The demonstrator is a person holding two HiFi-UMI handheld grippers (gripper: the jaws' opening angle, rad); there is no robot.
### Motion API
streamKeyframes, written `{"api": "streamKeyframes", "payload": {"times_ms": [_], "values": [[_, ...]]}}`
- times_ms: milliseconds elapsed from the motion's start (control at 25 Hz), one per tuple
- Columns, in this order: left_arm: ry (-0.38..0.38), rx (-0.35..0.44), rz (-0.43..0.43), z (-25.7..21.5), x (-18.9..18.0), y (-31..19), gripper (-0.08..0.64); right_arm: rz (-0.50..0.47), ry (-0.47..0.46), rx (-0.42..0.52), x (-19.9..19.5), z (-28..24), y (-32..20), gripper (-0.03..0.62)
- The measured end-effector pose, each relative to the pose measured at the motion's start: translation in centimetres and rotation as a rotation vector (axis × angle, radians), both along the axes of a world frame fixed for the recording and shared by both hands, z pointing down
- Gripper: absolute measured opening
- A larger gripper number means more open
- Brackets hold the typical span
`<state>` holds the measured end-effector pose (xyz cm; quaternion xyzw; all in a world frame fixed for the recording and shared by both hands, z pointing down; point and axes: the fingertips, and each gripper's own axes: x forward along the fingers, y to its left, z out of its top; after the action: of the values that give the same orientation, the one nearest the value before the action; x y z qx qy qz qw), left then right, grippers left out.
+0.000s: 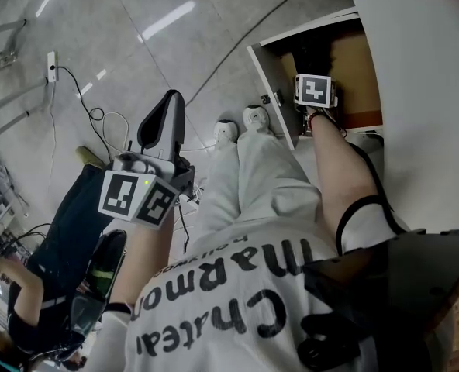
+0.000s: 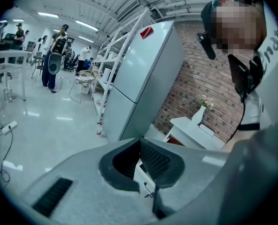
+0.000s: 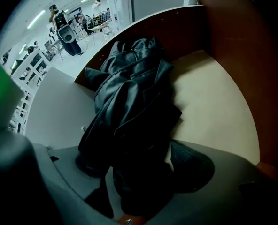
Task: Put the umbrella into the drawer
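drawer floor (image 3: 214, 107) lies open beside the umbrella (image 3: 129, 102)

Umbrella (image 3: 129, 102) lies inside drawer (image 3: 216, 95)

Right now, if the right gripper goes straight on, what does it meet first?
The right gripper's jaws are opening around the black umbrella, so it meets that first; the drawer floor likely lies beneath.
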<state>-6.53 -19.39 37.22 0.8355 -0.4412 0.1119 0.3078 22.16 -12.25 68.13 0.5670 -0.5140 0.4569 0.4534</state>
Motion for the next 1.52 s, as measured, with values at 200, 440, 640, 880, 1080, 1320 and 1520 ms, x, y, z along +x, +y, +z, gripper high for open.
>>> {"api": "streamKeyframes", "payload": {"times_ms": [200, 440, 640, 880, 1080, 1320, 1520], "values": [[-0.038, 0.041, 0.029, -0.5, 0.8, 0.6, 0.015, -0.008, -0.013, -0.044, -0.1, 0.1, 1.2, 0.334], [-0.137, 0.066, 0.084, -0.9, 1.6, 1.6, 0.015, -0.001, -0.014, -0.011, 0.1, 0.1, 0.9, 0.336], [-0.103, 0.075, 0.083, -1.8, 2.0, 0.5, 0.015, -0.008, -0.026, -0.023, -0.1, -0.1, 0.8, 0.336], [-0.149, 0.085, 0.076, -2.3, 1.6, 0.3, 0.015, 0.026, -0.087, -0.078, -0.4, 0.4, 1.8, 0.334], [-0.133, 0.097, 0.058, -2.8, 1.7, 0.5, 0.015, 0.023, -0.083, -0.059, -0.4, -0.4, 1.8, 0.334], [-0.085, 0.142, 0.056, -5.3, 2.3, 0.2, 0.015, 0.069, -0.101, -0.094, 0.2, -2.7, 2.6, 0.333], [-0.114, 0.233, 0.065, -7.8, 2.4, 0.2, 0.015, 0.040, -0.108, -0.057, 0.0, -5.0, 2.1, 0.333]]}}
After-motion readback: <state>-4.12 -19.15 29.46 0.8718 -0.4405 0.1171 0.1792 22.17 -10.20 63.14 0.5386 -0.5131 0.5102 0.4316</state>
